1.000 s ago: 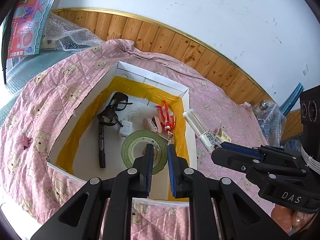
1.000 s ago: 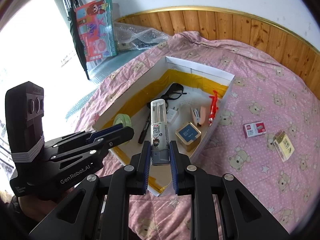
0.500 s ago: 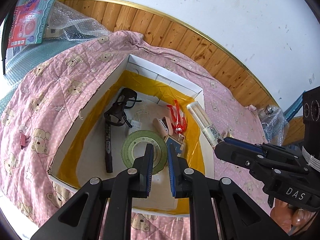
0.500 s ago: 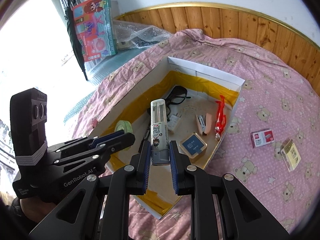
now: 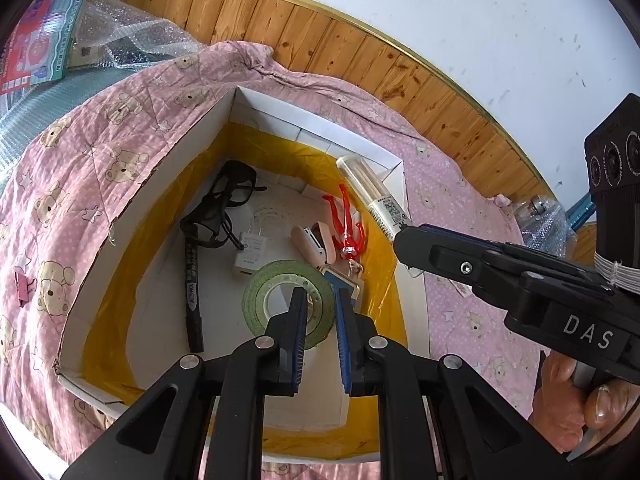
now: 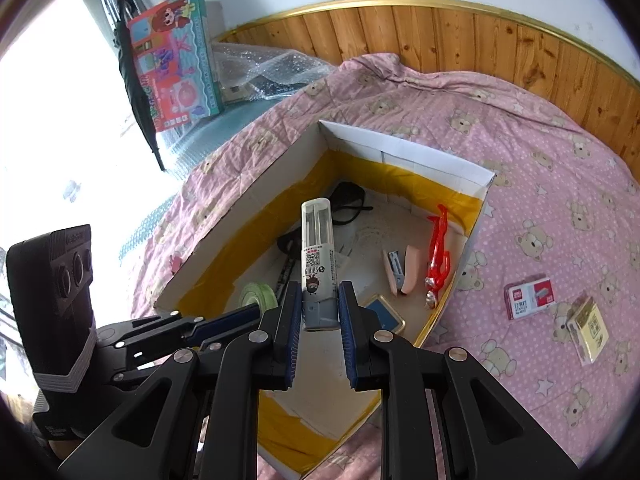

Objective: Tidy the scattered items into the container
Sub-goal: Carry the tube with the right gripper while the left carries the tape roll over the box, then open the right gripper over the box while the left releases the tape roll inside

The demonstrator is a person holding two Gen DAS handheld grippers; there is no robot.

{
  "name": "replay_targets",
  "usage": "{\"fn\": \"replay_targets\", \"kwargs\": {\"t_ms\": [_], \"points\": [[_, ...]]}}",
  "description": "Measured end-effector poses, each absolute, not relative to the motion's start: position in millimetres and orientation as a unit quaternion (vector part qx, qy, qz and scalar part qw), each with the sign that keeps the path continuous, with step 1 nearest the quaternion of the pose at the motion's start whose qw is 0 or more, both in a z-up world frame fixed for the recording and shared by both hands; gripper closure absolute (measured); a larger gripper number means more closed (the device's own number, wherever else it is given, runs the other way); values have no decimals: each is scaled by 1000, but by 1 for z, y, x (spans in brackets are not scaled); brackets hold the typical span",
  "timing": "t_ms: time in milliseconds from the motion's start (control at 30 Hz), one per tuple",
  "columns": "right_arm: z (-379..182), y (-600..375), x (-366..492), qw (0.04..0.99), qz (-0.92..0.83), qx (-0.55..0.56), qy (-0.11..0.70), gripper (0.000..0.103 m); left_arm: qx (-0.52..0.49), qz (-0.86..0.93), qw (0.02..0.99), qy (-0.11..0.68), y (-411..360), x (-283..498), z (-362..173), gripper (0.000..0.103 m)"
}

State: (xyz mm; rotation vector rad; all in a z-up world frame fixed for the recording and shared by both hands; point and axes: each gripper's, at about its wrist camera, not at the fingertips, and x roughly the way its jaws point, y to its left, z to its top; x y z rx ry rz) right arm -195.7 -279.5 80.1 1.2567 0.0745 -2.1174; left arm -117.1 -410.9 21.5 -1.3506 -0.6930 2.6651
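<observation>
Centrally, clear tube [image 6: 317,256] clamped by grey base between fingers of right gripper [image 6: 320,312], above white cardboard box [image 6: 404,150]. Long axis in line with the fingers; rounded transparent end leading, pointing away from the gripper toward the box's far wall. Upper part see-through, with pale sticks inside; lower part wrapped in white label bearing a square code, lettering and a small cartoon figure. In the left wrist view, same tube [image 5: 370,196] slanting over the right-hand wall of the box [image 5: 308,128], clear end toward the far corner, base hidden in the right gripper [image 5: 404,236].

Inside the box, yellow tape lining [image 5: 280,148] along the lower walls. On the floor: black glasses [image 5: 222,204], white charger plug [image 5: 250,254], black marker [image 5: 194,292], green tape roll [image 5: 288,304], pink stapler [image 5: 316,242], red figure [image 5: 347,226], blue-faced tin [image 6: 384,316] near the right wall.

Left gripper [image 5: 320,304] over the green tape roll, fingers close together with a narrow gap, nothing between them.

Outside the box, on pink bear-print quilt [image 6: 560,184]: red-and-white staple box [image 6: 530,296] and yellow packet [image 6: 588,328] to the right, well apart from the box; pink binder clip [image 5: 22,286] to the left. Beyond, wooden panelling [image 6: 440,28], bubble wrap [image 6: 268,68] and a colourful toy box [image 6: 176,56].
</observation>
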Motion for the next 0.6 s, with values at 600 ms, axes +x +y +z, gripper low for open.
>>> {"fn": "replay_targets", "kwargs": {"t_ms": [600], "points": [[60, -295, -237, 332, -800, 500, 15, 84, -476, 849, 48, -226, -411, -147, -4, 88]]}}
